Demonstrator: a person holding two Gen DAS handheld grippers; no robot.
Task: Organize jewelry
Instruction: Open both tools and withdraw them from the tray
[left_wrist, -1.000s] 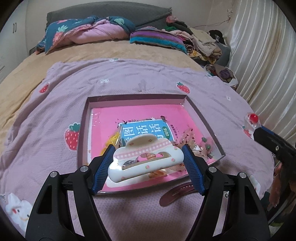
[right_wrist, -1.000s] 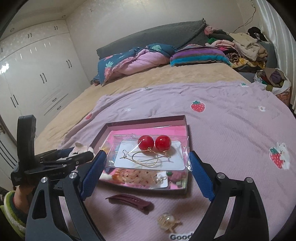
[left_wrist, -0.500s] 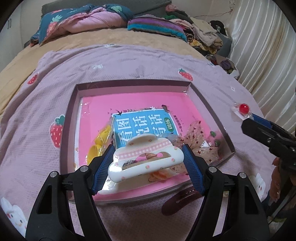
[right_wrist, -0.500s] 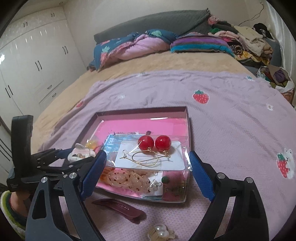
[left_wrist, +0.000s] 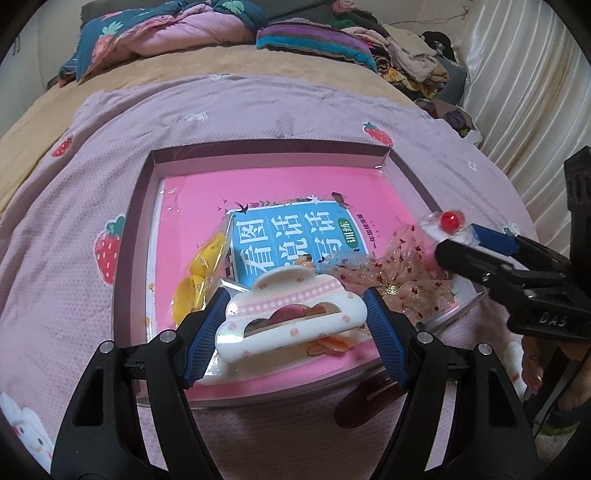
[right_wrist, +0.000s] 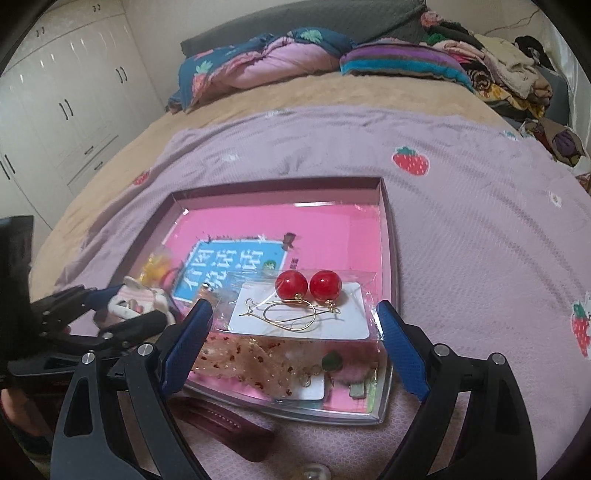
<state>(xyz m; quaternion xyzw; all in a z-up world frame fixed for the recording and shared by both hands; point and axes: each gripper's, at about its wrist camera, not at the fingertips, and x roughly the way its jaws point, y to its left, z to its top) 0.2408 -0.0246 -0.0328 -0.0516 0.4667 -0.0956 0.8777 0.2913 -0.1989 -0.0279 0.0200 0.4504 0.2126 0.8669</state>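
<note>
Both grippers have advanced over the tray (left_wrist: 140, 206), loads still clamped.

Both wrist views look forward and down, close over the shared tray (left_wrist: 140, 206) (right_wrist: 388, 221)

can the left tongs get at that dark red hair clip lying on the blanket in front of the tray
Probably not yet. The left tongs are shut on the white cloud hair claw, so they are full. The dark red hair clip itself lies uncovered beside the tray.

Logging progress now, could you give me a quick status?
Left gripper shut on cloud hair claw. Right gripper shut on earring packet. Both over tray.
</note>
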